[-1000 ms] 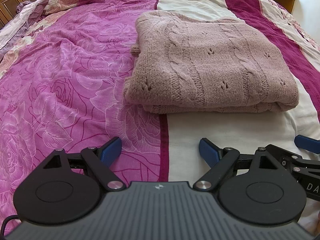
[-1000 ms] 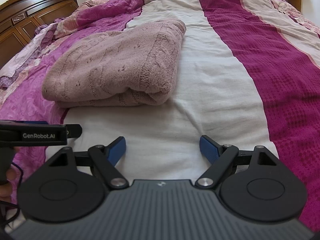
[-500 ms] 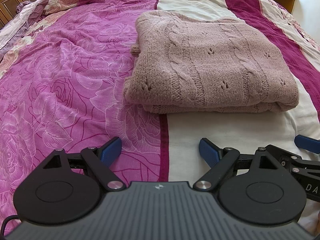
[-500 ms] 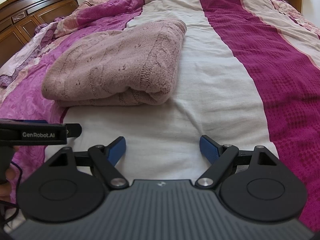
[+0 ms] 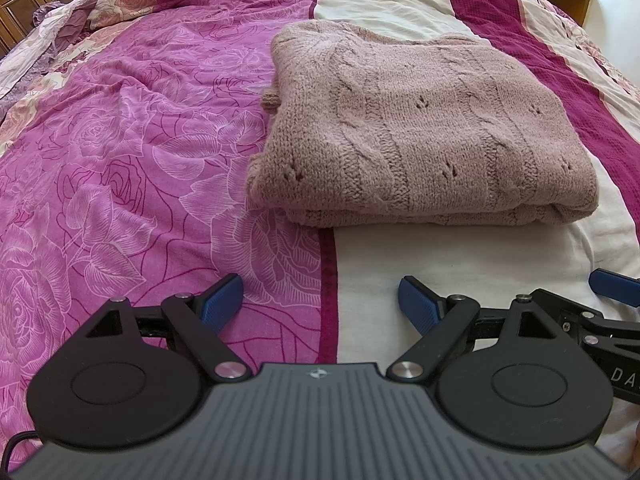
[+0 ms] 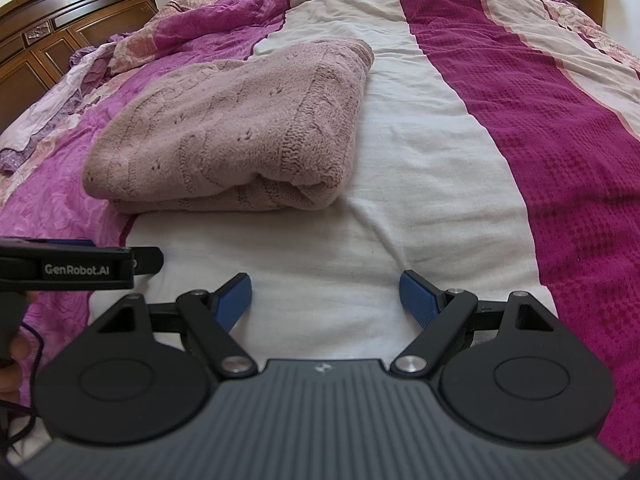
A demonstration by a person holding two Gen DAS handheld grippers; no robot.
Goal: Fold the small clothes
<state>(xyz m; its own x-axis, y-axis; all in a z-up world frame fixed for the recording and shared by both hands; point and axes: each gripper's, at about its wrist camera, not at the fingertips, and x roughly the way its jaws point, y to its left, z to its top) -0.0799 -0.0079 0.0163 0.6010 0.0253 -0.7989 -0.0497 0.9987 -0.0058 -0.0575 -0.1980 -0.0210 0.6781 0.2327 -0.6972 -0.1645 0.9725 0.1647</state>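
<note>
L hand-held gripper spread | R hand-held gripper spread | sweater folded on bedspread

left gripper: black linkage arms, round black discs, silver pivot screws, ribbed grey body, blue ribbed fingertips, thin black cable beside its left disc | right gripper: same build, blue pads | white "GenRobot.AI" lettering on left gripper's side, seen from right wrist

A dusty-pink cable-knit sweater lies folded flat in a thick rectangle on the bed, at twelve o'clock, fold edge nearest.
</note>
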